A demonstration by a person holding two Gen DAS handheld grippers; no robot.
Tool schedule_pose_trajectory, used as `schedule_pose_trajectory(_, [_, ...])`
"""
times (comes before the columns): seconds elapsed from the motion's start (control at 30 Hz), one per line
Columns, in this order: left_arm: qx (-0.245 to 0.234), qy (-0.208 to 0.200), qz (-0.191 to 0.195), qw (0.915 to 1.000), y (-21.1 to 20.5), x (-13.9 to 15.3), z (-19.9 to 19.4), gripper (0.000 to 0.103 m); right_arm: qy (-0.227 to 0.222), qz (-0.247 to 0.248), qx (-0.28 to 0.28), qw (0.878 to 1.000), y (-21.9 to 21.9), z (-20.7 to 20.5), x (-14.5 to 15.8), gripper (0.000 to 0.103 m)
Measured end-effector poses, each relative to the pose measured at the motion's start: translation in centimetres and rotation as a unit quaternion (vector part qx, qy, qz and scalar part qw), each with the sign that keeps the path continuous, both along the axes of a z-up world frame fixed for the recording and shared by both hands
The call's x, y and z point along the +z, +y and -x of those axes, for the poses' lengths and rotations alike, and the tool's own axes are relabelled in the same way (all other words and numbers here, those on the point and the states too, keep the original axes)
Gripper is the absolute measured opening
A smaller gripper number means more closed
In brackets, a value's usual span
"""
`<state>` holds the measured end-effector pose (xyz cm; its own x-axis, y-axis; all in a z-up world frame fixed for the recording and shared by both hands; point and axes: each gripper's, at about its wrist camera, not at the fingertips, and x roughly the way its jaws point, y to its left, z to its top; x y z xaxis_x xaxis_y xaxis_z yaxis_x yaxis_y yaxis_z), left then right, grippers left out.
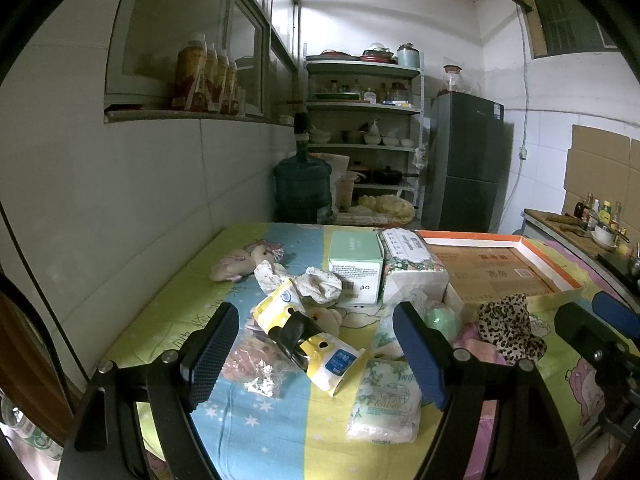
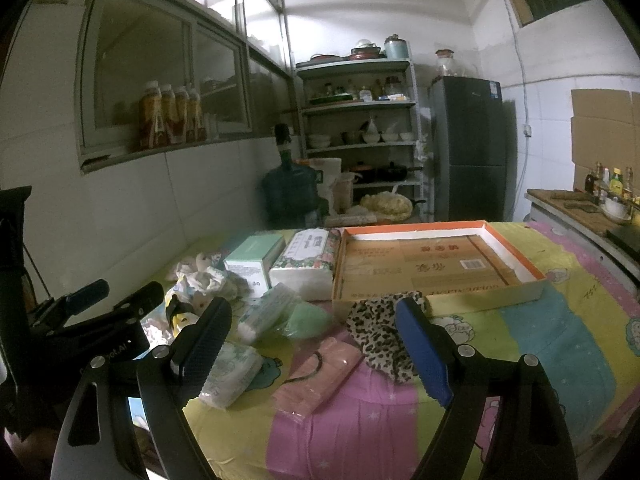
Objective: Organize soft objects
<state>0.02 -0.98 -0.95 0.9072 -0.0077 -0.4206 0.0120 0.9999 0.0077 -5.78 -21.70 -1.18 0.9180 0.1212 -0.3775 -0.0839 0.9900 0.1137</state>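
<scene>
jaws on both grippers were held spread, nothing pinched. soft objects were scattered on the counter beside the orange tray (image 2: 516, 258); the leopard cloth (image 2: 380, 332) could be snagged.

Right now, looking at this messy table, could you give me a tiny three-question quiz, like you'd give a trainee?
1. True or false: the shallow orange-rimmed cardboard tray holds soft items.
2. Which lies nearest the tray's front edge: A) leopard-print fabric piece, B) pale plush doll, C) mint-green box?
3. Fill in: both the left gripper and the right gripper are ____.

Key: 1 false; 2 A; 3 open.
</scene>
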Motion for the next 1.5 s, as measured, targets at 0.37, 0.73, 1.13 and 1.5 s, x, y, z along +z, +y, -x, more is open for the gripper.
schedule_pose_trajectory(0.37, [-0.001,0.003,0.000,1.0000,-0.5,-1.5,0.7,0.079,0.001,0.001,0.001,1.000,0.6,0.1,-0.8,0.086])
schedule_pose_trajectory(0.73, [0.002,0.005,0.003,1.0000,-0.2,-1.9,0.7,0.079,0.005,0.001,0.004,1.000,1.4,0.4,-1.6,0.086])
schedule_pose_trajectory(1.13, [0.045,0.001,0.032,0.9985,4.3,-3.3,1.6,0.079,0.052,-0.016,0.050,0.997,3.4,-1.6,-4.1,0.086])
schedule_pose_trajectory(1.5, [0.042,0.038,0.066,0.9962,8.8,-5.6,0.3,0.079,0.123,-0.027,0.115,0.985,7.7,-5.1,-7.9,0.086])
